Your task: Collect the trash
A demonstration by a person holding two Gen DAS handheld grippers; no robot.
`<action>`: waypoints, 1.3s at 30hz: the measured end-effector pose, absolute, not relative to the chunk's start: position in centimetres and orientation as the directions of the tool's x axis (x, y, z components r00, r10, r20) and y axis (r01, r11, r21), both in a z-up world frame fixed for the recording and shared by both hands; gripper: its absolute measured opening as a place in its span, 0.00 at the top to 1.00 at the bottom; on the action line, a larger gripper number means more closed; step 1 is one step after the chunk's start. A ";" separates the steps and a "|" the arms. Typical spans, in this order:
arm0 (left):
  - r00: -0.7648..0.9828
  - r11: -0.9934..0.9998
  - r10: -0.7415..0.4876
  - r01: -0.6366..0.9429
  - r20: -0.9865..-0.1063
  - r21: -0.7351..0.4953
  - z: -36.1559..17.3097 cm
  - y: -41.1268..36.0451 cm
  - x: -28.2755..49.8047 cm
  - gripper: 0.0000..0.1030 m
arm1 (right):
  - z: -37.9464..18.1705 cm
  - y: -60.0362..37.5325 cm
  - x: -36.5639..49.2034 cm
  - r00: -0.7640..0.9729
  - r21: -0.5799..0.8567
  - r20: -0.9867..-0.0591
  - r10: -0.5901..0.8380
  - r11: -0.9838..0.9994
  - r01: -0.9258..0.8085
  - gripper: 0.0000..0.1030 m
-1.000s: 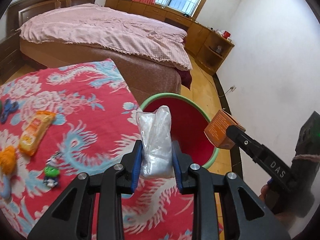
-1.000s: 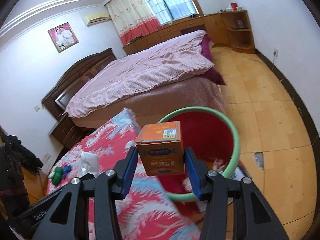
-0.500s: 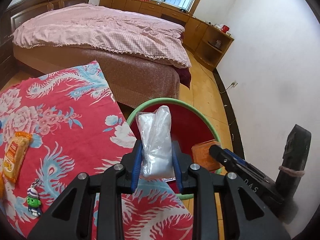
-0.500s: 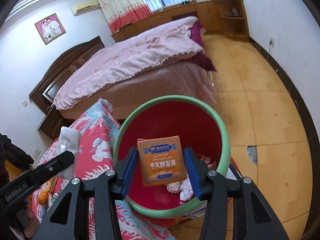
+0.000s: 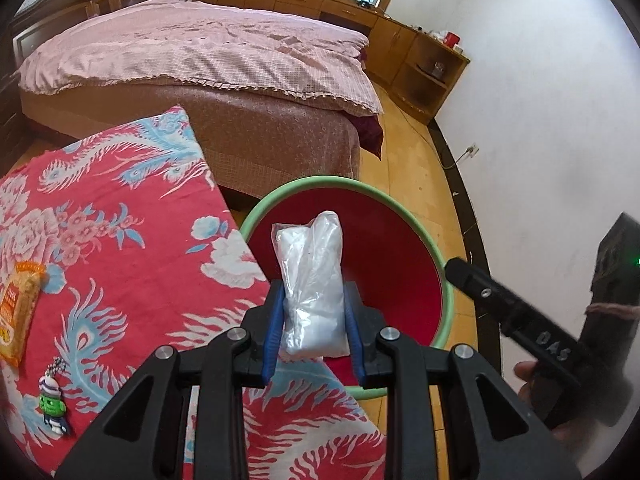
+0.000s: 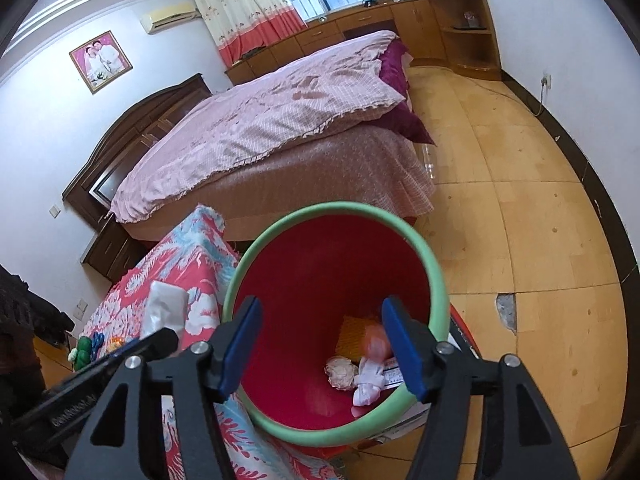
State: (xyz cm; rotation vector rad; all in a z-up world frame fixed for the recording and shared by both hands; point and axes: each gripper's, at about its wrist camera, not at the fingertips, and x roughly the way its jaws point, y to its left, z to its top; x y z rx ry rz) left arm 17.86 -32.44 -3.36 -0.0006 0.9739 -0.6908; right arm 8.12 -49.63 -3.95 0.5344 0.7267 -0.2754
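Observation:
My left gripper (image 5: 314, 332) is shut on a clear plastic bag of white stuff (image 5: 312, 284) and holds it over the near rim of a red bin with a green rim (image 5: 344, 184). My right gripper (image 6: 324, 344) is open and empty above the same bin (image 6: 436, 272). An orange box (image 6: 354, 334) lies blurred at the bin's bottom beside crumpled white paper (image 6: 368, 380). The bag also shows in the right wrist view (image 6: 166, 308). An orange snack packet (image 5: 18, 312) lies on the red floral cloth (image 5: 120, 248).
A green toy keychain (image 5: 52, 400) lies on the cloth near the front left. A bed with a pink cover (image 5: 200, 56) stands behind the bin. Wooden cabinets (image 5: 420, 64) line the far wall. A white wall (image 5: 540, 140) is on the right.
My right gripper has opened and the orange box has dropped into the bin. My left gripper has moved with the bag closer over the bin's rim.

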 end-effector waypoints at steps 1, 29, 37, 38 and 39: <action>0.368 0.788 -0.538 0.540 -0.758 -0.297 -3.4 -32.6 17.9 0.72 | -3.7 -49.8 8.1 0.725 0.369 -0.687 -0.056 0.833 0.413 0.36; 0.452 0.840 -0.505 0.452 -0.735 -0.299 -1.2 -27.4 15.4 0.56 | -2.5 -47.8 5.9 0.755 0.418 -0.656 0.000 0.833 0.363 0.34; 0.493 0.868 -0.468 0.414 -0.733 -0.275 0.0 -23.6 14.2 0.56 | -1.7 -45.2 5.5 0.766 0.427 -0.642 0.023 0.841 0.332 0.34; 0.500 0.870 -0.466 0.410 -0.730 -0.274 0.2 -23.1 14.0 0.56 | -1.7 -44.9 5.5 0.766 0.431 -0.642 0.031 0.841 0.327 0.34; 0.504 0.872 -0.464 0.405 -0.728 -0.275 0.3 -22.6 13.8 0.56 | -1.6 -44.5 5.5 0.766 0.434 -0.642 0.039 0.842 0.321 0.34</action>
